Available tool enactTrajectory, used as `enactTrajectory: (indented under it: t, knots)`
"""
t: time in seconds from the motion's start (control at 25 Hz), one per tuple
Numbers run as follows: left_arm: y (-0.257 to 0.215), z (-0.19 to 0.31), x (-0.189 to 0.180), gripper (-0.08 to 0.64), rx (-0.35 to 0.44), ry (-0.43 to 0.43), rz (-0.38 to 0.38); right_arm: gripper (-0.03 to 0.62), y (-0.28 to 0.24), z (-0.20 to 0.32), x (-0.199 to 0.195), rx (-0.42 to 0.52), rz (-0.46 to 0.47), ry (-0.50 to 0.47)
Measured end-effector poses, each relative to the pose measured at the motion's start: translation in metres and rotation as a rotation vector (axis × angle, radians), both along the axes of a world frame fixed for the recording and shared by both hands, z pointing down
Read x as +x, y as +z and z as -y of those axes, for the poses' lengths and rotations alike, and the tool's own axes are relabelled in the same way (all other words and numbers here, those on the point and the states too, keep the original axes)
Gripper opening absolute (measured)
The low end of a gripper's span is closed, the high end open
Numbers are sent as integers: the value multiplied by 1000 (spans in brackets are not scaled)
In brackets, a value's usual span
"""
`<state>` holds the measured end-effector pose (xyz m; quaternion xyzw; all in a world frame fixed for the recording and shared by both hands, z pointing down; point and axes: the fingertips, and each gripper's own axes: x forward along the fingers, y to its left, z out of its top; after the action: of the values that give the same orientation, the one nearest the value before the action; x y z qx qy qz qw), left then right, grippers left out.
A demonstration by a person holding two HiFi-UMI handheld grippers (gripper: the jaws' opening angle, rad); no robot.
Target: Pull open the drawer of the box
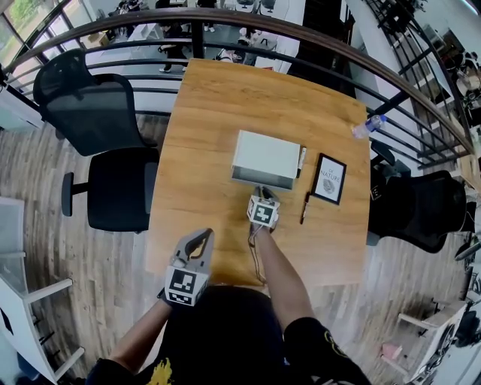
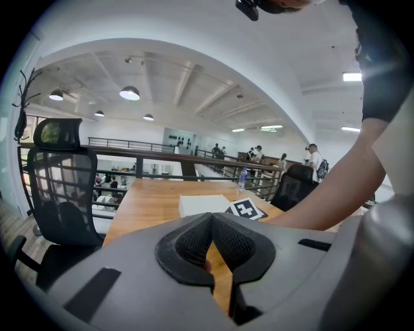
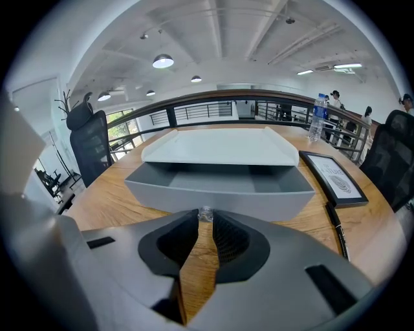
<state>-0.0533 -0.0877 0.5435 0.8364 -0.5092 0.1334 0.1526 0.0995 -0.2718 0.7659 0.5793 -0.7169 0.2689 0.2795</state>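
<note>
**Furnishings and Oddments**

A wooden table (image 1: 218, 105) stands against a curved dark railing (image 1: 225, 21). On its right part lies a black-framed picture (image 1: 329, 179) — a dark pen (image 1: 305, 208) just beside its near-left corner, a pale marker (image 1: 302, 159) near its far-left corner. A clear water bottle (image 1: 367, 126) with a blue cap stands upright at the table's right edge, near the railing. A black mesh office chair (image 1: 94, 113) sits left of the table and another black chair (image 1: 425, 210) to its right — both on plank flooring (image 1: 83, 263).

Grey left gripper (image 1: 204, 235), black T-shirt (image 1: 225, 334)
</note>
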Motion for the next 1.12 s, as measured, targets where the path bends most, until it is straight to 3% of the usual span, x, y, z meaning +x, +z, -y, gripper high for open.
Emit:
enactTrajectory:
  t: [1.12]
  knots:
    - [-1,-14,5,17,8,32,-11,64,3,-36,-2,-23,14,14]
